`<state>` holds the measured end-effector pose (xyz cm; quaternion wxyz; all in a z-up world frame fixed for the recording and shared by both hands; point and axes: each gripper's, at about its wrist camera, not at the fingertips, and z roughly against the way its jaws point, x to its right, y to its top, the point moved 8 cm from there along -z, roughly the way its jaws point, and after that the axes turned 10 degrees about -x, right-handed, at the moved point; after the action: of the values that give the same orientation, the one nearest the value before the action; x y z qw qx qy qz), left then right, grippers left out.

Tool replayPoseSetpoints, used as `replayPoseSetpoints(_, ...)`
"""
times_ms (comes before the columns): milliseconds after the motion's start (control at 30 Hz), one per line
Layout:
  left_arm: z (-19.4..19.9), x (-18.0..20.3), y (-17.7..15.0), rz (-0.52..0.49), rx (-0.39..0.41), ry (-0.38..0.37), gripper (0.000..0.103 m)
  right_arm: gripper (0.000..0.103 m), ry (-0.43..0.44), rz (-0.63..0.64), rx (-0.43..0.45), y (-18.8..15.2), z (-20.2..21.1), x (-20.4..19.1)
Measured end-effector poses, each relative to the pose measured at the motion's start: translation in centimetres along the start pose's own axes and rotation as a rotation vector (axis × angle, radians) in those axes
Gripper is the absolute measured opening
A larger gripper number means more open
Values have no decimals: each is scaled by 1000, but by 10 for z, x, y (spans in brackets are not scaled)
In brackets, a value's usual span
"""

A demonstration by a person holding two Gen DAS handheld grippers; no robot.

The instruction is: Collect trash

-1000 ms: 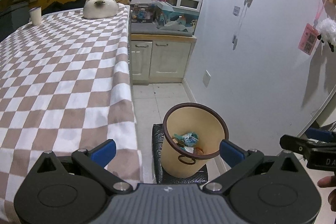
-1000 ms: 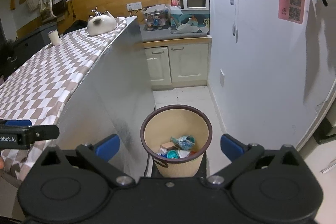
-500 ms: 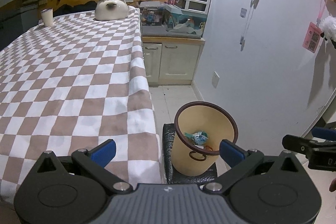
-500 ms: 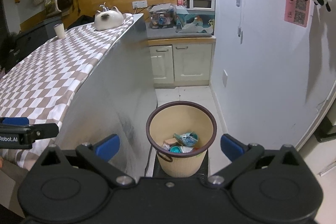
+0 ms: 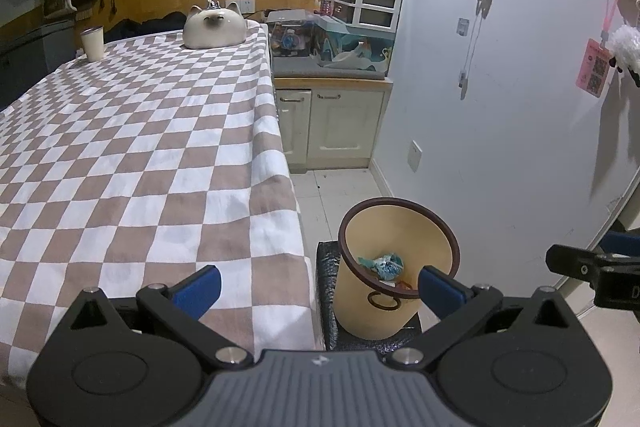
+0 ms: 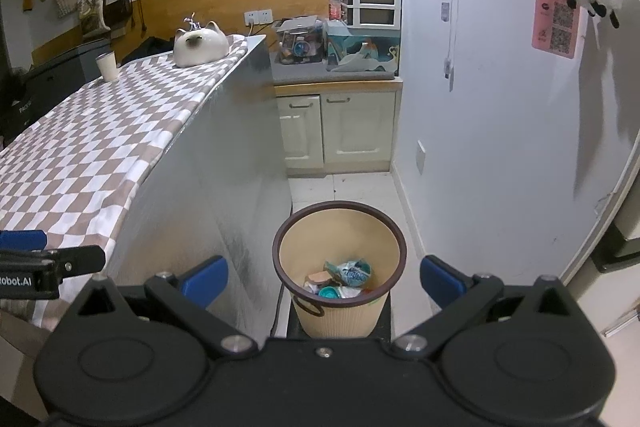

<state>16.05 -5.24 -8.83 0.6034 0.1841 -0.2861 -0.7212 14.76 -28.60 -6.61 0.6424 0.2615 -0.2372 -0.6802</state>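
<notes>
A beige waste bin (image 5: 384, 291) with a dark brown rim stands on a black stool beside the table; it also shows in the right wrist view (image 6: 340, 303). Crumpled wrappers and other trash (image 6: 344, 277) lie inside it, seen too in the left wrist view (image 5: 386, 265). My left gripper (image 5: 318, 285) is open and empty, over the table's near right corner and the bin. My right gripper (image 6: 324, 277) is open and empty, above and in front of the bin. Each gripper shows at the edge of the other's view.
The table with a brown-and-white checked cloth (image 5: 132, 163) fills the left. A cat-shaped ceramic holder (image 5: 214, 29) and a white cup (image 5: 93, 44) stand at its far end. Cream cabinets (image 6: 340, 133) with clutter on top stand behind. A white wall (image 6: 500, 147) is on the right.
Both grippers have drawn back and risen a little; the bin looks smaller and farther. More of the table top shows in the left wrist view. Both stay open and empty.
</notes>
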Motion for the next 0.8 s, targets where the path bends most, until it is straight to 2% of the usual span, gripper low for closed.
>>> replayPoseSetpoints(800,0,0,1,0,2,-4,103,103,-4,3,-1,-2,2,-1)
